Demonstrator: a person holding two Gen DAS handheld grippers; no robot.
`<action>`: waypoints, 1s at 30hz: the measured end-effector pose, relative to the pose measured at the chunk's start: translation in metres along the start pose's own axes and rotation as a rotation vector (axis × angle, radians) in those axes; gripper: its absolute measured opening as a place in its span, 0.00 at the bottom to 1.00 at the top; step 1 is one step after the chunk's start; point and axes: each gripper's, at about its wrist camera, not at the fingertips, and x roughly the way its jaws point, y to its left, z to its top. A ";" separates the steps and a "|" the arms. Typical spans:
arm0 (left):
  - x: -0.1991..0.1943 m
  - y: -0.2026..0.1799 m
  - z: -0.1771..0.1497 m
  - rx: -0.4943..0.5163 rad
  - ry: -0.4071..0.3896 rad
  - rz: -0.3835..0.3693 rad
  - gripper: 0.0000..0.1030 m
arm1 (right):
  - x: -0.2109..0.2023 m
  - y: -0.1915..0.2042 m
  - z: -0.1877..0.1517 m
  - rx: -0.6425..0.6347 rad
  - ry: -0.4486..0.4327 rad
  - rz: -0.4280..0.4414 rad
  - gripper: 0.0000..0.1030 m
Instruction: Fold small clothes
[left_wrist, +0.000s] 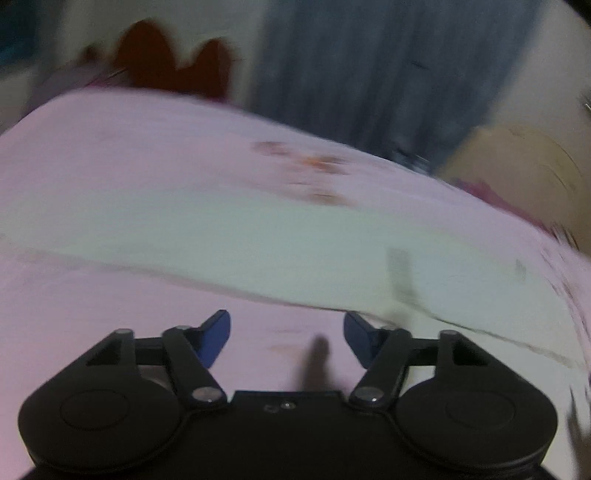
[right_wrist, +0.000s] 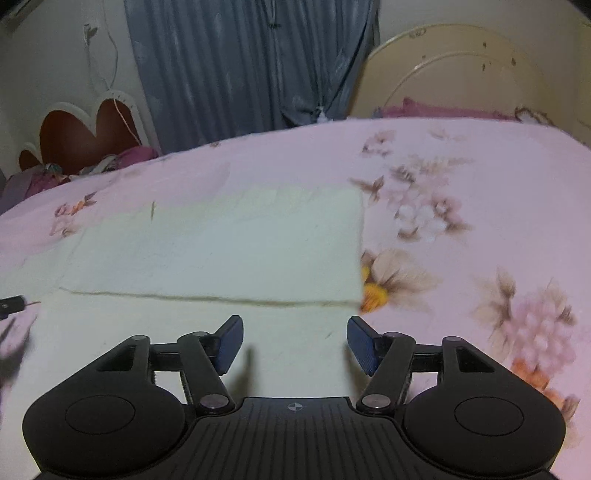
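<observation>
- The cream garment (right_wrist: 221, 251) was seen as soft, matt cloth with a faintly fuzzy edge.
- The bed sheet (right_wrist: 461, 192) was seen as smooth matt cloth, pink with a printed flower pattern.
- The right gripper (right_wrist: 294, 341) was made of matt black plastic, with ribbed blue pads (right_wrist: 364, 349) and dull metal pivot pins.
- The curtain (right_wrist: 251, 62) was shown as blue cloth with a slight sheen.

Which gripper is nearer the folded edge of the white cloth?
Right. The right gripper hangs over the white cloth, just short of the fold; the left gripper is over bedsheet beside it.
</observation>
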 end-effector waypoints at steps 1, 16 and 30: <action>-0.001 0.025 0.004 -0.075 0.009 0.019 0.54 | 0.002 0.003 0.000 0.003 0.003 -0.002 0.59; 0.007 0.226 0.034 -0.703 -0.195 0.002 0.34 | 0.010 0.030 0.006 0.030 0.030 -0.061 0.52; 0.019 0.177 0.062 -0.598 -0.204 -0.086 0.03 | 0.010 0.040 0.017 0.051 0.023 -0.064 0.52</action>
